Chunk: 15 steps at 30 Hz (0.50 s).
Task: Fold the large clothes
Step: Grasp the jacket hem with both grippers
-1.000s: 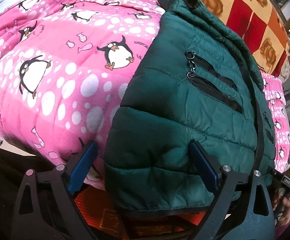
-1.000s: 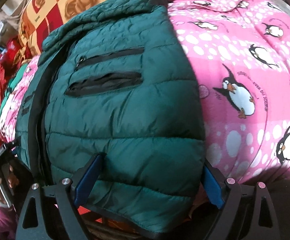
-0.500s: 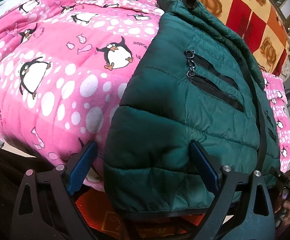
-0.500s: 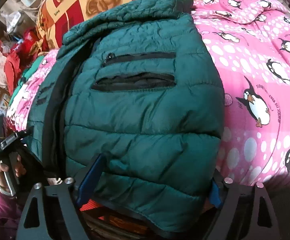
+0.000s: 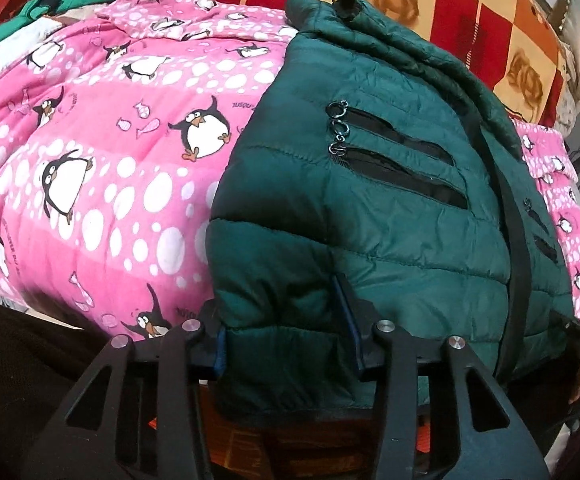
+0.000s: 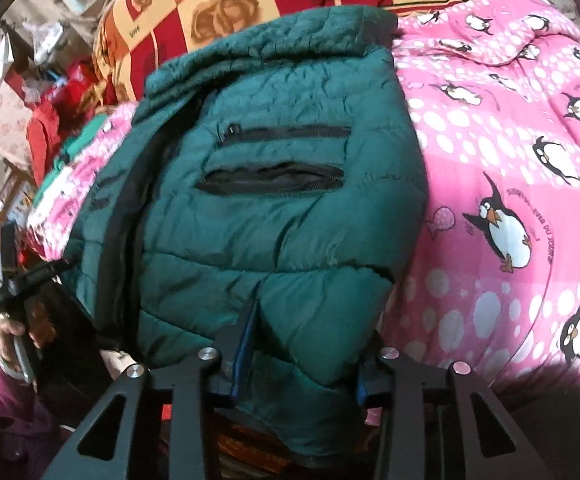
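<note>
From my left gripper's camera, the far left is filled by the pink fleece blanket printed with penguins and white dots [image 5: 102, 184], spread over the bed. To its right lies the dark green quilted puffer jacket [image 5: 390, 216], front side up, its two black zipped chest pockets [image 5: 402, 164] slanting across the upper panel and its collar pointing away from me toward the red, orange and cream checked blanket with rose prints [image 5: 430, 12]. My left gripper [image 5: 286, 332] sits at the jacket's near hem, at the corner beside the pink blanket; its blue-padded fingers are drawn in and pinch a thick fold of the padded hem between them (the fabric bulges out above the pads).

From my right gripper's camera, my other hand and its black tool [image 6: 18, 280] show at the far left edge. The green jacket [image 6: 290, 208] fills the middle, and the penguin blanket [image 6: 522, 168] runs off to the right. My right gripper [image 6: 302, 356] is at the jacket's other near hem corner, fingers closed in on a puffed fold of the hem, which spills over and between the blue pads.
</note>
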Motion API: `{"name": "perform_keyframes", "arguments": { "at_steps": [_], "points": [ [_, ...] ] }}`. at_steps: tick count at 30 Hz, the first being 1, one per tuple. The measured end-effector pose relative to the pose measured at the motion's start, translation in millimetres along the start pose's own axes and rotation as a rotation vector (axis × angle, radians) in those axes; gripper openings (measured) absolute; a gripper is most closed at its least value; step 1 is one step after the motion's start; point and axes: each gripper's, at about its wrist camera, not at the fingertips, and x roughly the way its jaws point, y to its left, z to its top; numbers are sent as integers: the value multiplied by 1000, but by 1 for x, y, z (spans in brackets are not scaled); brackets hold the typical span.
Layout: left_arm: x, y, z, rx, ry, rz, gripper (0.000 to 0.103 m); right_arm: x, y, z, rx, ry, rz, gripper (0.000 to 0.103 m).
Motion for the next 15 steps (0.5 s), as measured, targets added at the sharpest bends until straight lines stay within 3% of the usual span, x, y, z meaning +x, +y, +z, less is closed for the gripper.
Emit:
{"name": "perform_keyframes", "arguments": {
  "at_steps": [6, 10, 15],
  "points": [
    [1, -1, -1, 0, -4, 5, 45, 10, -3, 0, 14, 7, 8, 39],
    [-12, -5, 2, 17, -35, 18, 18, -1, 2, -2, -18, -27, 2, 26],
    [-41, -7, 17, 1, -100, -30, 12, -28, 12, 8, -45, -111, 21, 20]
  ]
}}
